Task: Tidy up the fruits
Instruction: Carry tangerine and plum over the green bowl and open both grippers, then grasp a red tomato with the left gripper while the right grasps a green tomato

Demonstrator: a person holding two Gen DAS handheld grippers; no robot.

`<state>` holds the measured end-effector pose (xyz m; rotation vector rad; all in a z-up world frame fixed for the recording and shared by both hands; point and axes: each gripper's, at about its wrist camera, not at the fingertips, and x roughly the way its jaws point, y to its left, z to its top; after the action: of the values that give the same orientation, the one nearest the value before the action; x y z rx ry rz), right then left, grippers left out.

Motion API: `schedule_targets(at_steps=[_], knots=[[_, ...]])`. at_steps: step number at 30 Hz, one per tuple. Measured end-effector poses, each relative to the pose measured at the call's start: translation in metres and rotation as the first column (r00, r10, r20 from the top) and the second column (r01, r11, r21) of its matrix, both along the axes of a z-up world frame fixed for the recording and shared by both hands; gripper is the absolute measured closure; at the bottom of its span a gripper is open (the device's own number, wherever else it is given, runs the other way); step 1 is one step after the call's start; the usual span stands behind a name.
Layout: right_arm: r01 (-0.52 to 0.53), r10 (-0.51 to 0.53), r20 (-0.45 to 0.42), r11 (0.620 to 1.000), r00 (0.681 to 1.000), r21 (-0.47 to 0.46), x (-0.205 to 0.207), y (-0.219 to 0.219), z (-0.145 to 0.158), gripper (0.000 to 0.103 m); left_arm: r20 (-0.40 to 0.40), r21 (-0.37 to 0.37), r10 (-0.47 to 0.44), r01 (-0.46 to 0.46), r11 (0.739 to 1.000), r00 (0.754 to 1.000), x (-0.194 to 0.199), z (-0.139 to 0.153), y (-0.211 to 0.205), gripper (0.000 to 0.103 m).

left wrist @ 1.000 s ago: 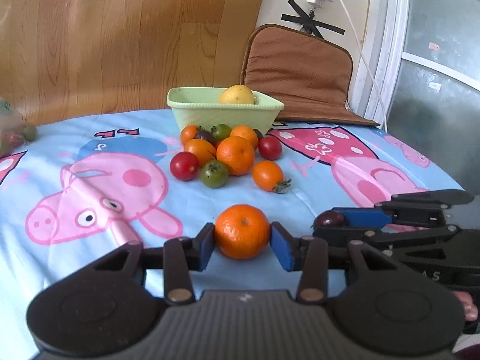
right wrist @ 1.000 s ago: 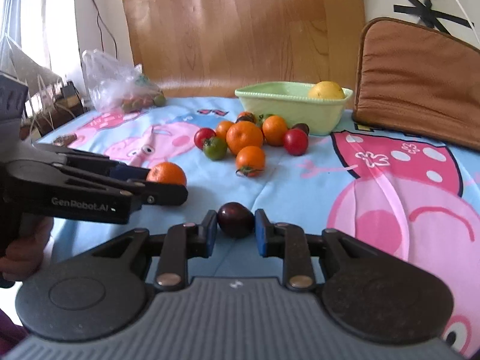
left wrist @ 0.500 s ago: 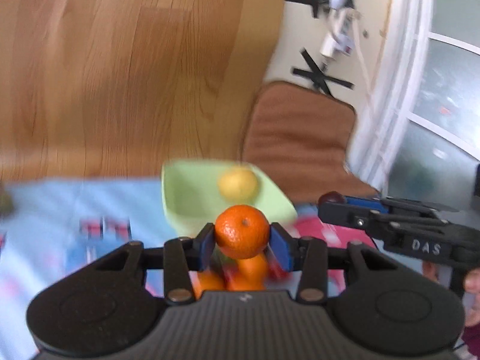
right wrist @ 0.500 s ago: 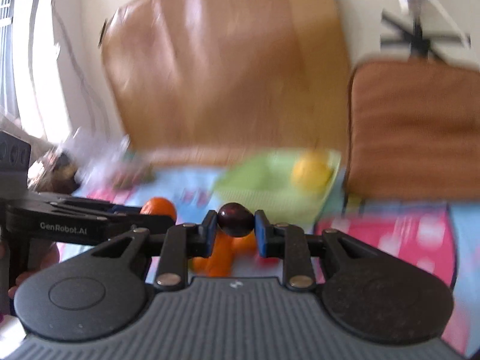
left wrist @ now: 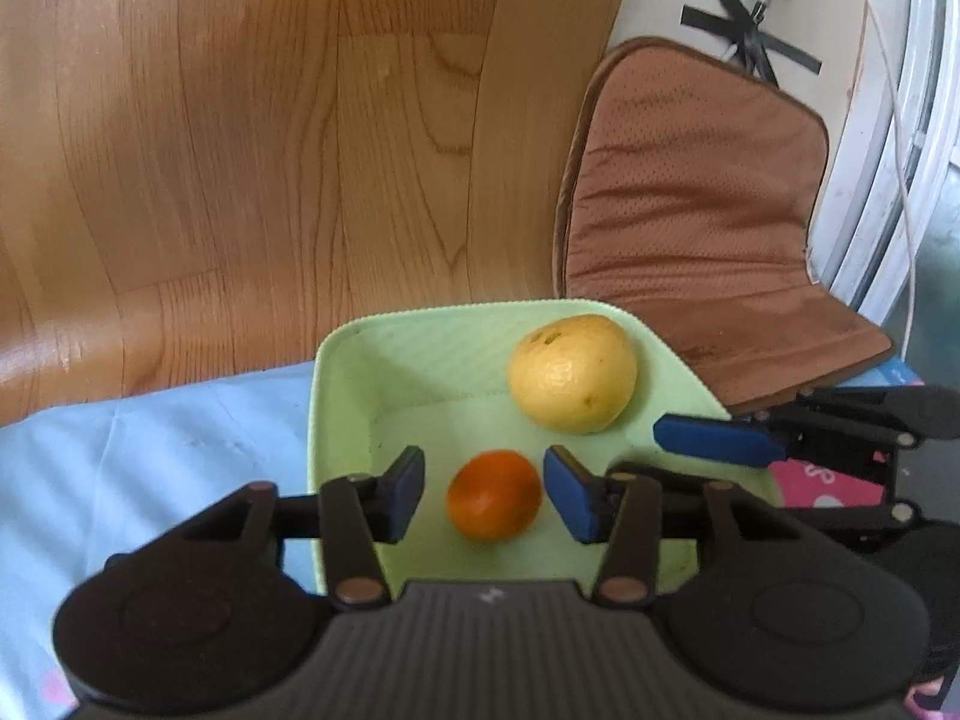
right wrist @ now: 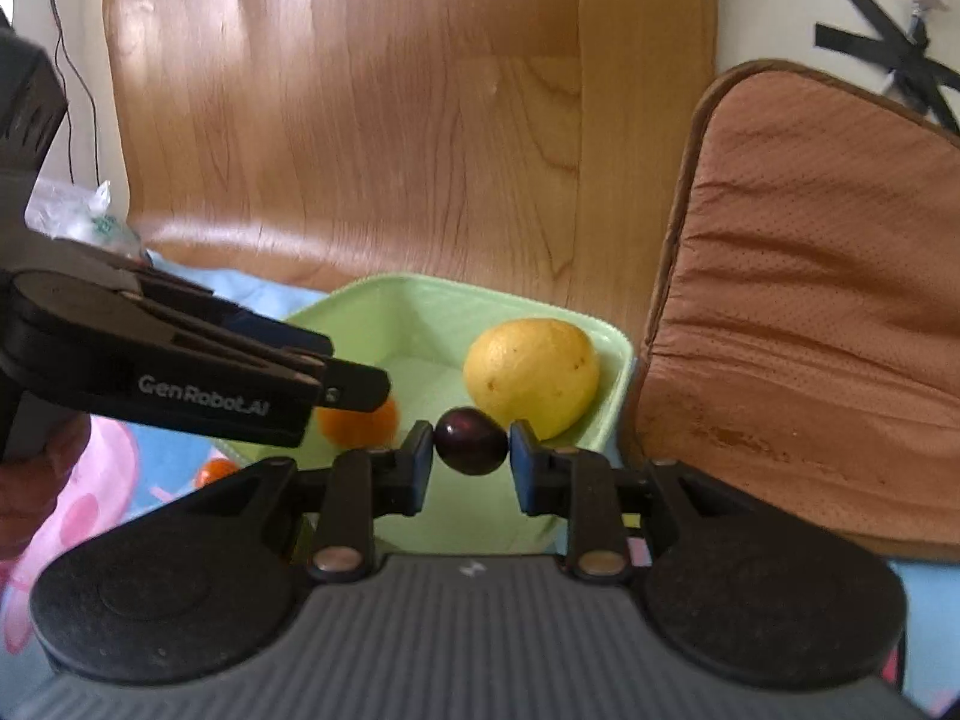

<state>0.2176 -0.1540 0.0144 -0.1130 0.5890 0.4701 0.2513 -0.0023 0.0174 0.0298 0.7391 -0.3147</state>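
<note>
Wood panel (left wrist: 300, 150) stands behind everything, brown cushion (left wrist: 690, 210) leans against the wall at right; both are just backdrop. Table (left wrist: 150, 438) carries a blue cartoon cloth, and the green bin (left wrist: 336, 360) sits at its far edge as the drop target, so both tools converge over it. Left gripper (left wrist: 483, 495) hangs above the bin's near half with jaws released: blue pads stand clear on both sides of the orange (left wrist: 493, 495), no contact, so the fruit looks dropped and lies on the bin floor or just above it, slightly blurred. Right gripper (right wrist: 471, 457) comes in from the right rim, jaws clenched on the plum (right wrist: 471, 441), held high over the bin interior, probably waiting for a free landing spot. Lemon (left wrist: 573, 372) already sits in the far right corner, which leaves the near floor for new fruit. Judgement: orange is done, plum release is next; risk is it bouncing off the lemon or orange. Another small orange fruit (right wrist: 216, 471) shows outside the bin on the cloth, so sorting is not finished.
</note>
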Motion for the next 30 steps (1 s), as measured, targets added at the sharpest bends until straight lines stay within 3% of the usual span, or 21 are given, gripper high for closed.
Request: schedule_targets(at_steps=[2, 3, 7, 10, 16, 20, 24, 25, 30], knots=[[0.006, -0.006, 0.011, 1.000, 1.000, -0.011, -0.001, 0.000, 0.000, 0.059, 0.005, 0.008, 0.008, -0.008, 1.000, 1.000, 0.000, -0.001, 0.001, 0.053], [0.014, -0.014, 0.021, 1.000, 1.000, -0.010, -0.003, 0.000, 0.001, 0.058, 0.010, 0.003, 0.013, -0.013, 1.000, 1.000, -0.003, 0.002, 0.003, 0.053], [0.010, -0.011, 0.057, 1.000, 0.998, 0.025, -0.016, -0.006, 0.013, 0.058, 0.073, -0.074, 0.035, -0.029, 0.997, 0.997, -0.032, 0.024, 0.025, 0.053], [-0.001, -0.007, 0.100, 0.997, 0.995, 0.081, -0.049, -0.019, 0.026, 0.058, 0.110, -0.151, 0.067, -0.050, 0.987, 0.992, -0.070, 0.035, 0.054, 0.052], [-0.073, 0.065, 0.047, 0.980, 0.997, 0.185, -0.122, -0.030, 0.014, 0.058, 0.064, -0.240, 0.131, -0.112, 0.964, 0.989, -0.134, 0.013, 0.099, 0.051], [-0.130, 0.125, 0.042, 0.983, 0.991, 0.130, -0.155, -0.007, 0.001, 0.058, -0.011, -0.289, 0.133, -0.131, 0.948, 0.991, -0.145, -0.009, 0.109, 0.052], [-0.213, 0.209, 0.081, 0.976, 0.975, 0.046, -0.176, 0.020, -0.003, 0.063, -0.047, -0.369, 0.081, -0.093, 0.925, 0.996, -0.147, -0.016, 0.106, 0.052], [-0.233, 0.230, 0.082, 0.972, 0.970, 0.023, -0.176, 0.027, -0.002, 0.068, -0.049, -0.376, 0.063, -0.077, 0.923, 0.997, -0.145, -0.016, 0.103, 0.053], [-0.231, 0.234, 0.044, 0.971, 0.971, -0.056, -0.157, 0.053, -0.009, 0.068, -0.069, -0.363, 0.024, -0.047, 0.931, 0.997, -0.144, -0.024, 0.094, 0.059]])
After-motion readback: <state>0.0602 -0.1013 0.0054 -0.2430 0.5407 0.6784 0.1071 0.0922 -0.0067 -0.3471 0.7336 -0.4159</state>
